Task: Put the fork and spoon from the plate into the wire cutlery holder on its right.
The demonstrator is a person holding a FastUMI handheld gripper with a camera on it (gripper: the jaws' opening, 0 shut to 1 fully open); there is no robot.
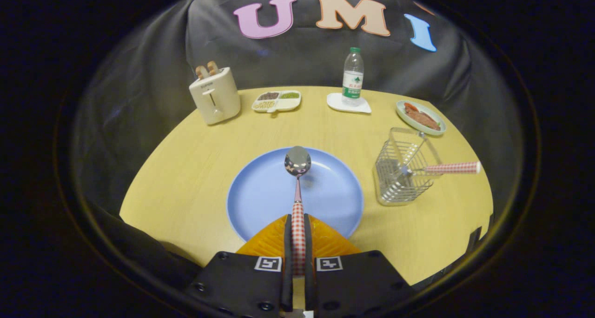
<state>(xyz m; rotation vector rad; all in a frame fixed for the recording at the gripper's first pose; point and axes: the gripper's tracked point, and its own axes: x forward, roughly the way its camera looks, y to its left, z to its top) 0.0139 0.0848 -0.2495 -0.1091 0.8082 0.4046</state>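
Note:
My gripper (298, 225) is shut on the spoon (297, 178), both orange fingers (272, 239) pressing its red-checked handle. The spoon points straight ahead, its shiny bowl held over the far half of the blue plate (260, 192). The plate lies just ahead of the fingers on the yellow table. To the plate's right stands the wire cutlery holder (405, 174). The fork (446, 168) is in it, its red-checked handle leaning out over the right rim.
At the table's far side stand a cream toaster (214, 96) with bread in it, a divided snack dish (276, 101), a water bottle (353, 78) on a white coaster, and a green plate of food (420, 117) behind the holder.

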